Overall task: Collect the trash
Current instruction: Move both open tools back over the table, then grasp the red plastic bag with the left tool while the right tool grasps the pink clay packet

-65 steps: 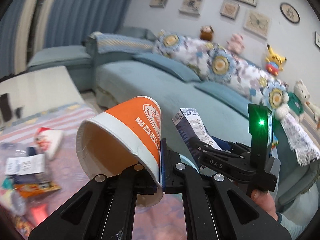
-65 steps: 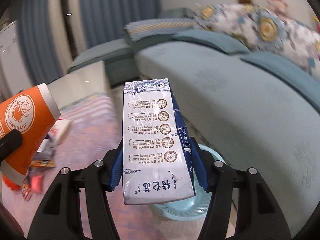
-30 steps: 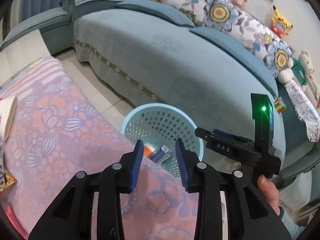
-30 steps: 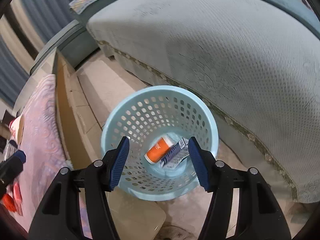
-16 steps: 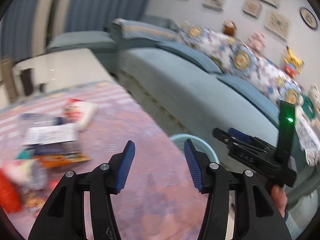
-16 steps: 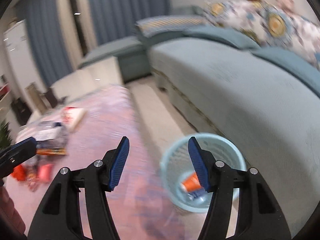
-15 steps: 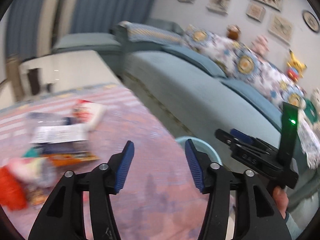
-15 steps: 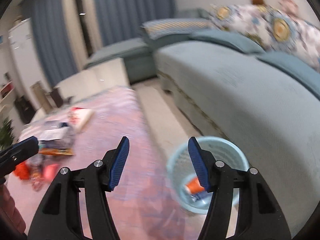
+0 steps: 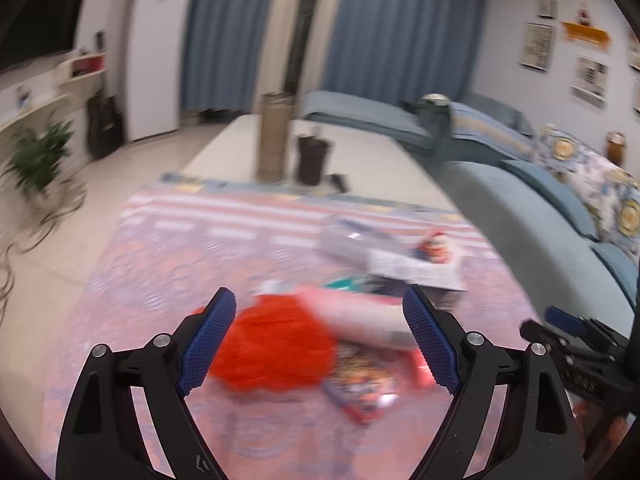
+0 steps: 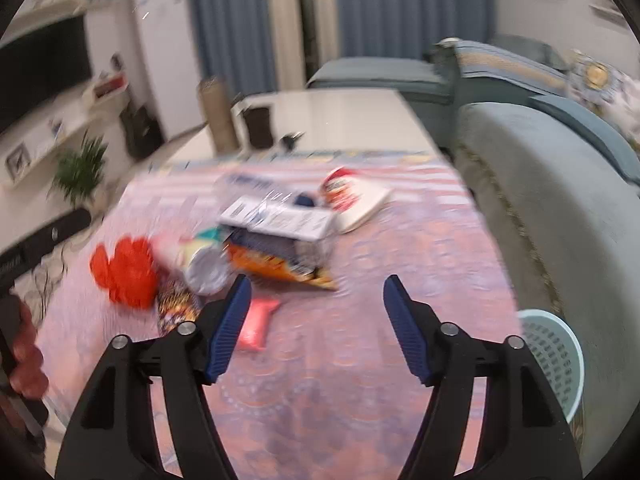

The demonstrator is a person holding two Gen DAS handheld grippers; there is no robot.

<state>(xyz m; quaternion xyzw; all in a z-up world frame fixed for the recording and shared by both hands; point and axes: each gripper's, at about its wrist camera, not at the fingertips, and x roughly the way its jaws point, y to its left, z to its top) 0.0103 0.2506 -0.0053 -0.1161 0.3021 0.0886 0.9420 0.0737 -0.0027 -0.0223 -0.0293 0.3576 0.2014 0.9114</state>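
Left claw: my left gripper (image 9: pixel 320 344) has just been spreading its jaws, nothing between them.
Trash: the litter heap (image 10: pixel 256 240) lies on the patterned cloth (image 10: pixel 360 380), red crumple (image 10: pixel 128 272) leftmost, noodle cup (image 10: pixel 352 200) rightmost.
Right claw: my right gripper (image 10: pixel 316 328) has just been widening, empty.
Room: bare cloth beneath it; blue basket (image 10: pixel 556 356) beside the sofa (image 10: pixel 560 208).
Unclear: heap blurred.

Wrapper pile (image 10: pixel 256 240) on cloth; basket (image 10: pixel 554 356) beside sofa
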